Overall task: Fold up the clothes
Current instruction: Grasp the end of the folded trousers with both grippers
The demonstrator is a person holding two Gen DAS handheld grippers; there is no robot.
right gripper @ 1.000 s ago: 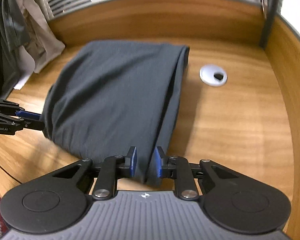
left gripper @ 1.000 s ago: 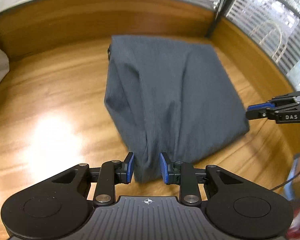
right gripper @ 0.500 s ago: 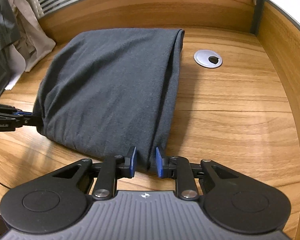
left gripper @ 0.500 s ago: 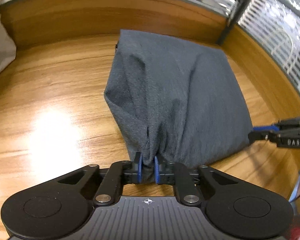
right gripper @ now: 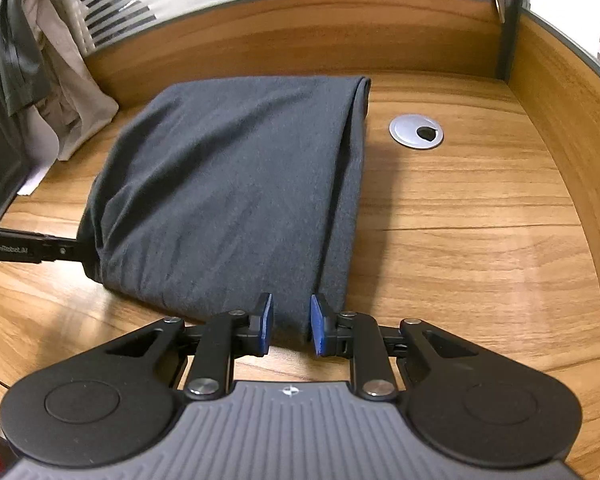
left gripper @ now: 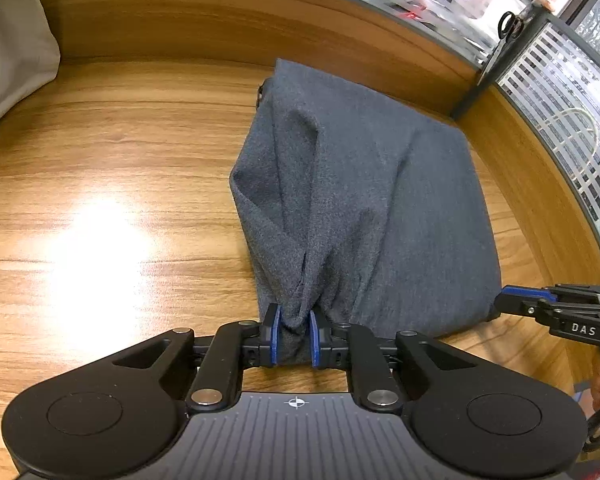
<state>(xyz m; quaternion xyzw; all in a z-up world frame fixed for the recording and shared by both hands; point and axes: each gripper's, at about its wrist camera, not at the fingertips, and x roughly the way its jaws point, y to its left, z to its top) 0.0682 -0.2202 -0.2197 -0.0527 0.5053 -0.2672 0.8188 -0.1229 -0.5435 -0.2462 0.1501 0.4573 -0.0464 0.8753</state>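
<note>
A dark grey garment (left gripper: 363, 208) lies folded on the wooden desk (left gripper: 100, 184); it also shows in the right wrist view (right gripper: 228, 192). My left gripper (left gripper: 294, 334) is shut on its near left corner, with the cloth bunched between the blue pads and pulled into ridges. My right gripper (right gripper: 291, 328) is at the near right corner, its pads closed against the folded edge. The right gripper's tip shows in the left wrist view (left gripper: 555, 308). The left gripper's tip shows in the right wrist view (right gripper: 32, 250).
A wooden partition (right gripper: 300, 36) with glass above walls in the desk at the back and right. A silver cable grommet (right gripper: 416, 131) sits right of the garment. Beige and dark clothes (right gripper: 40, 80) hang at the left, and pale cloth (left gripper: 12, 52) lies at the left.
My left gripper has closed on the garment's near left corner and lifted it, bunching the cloth. My right gripper has stayed on the near right corner, its pads a little wider apart than before.
</note>
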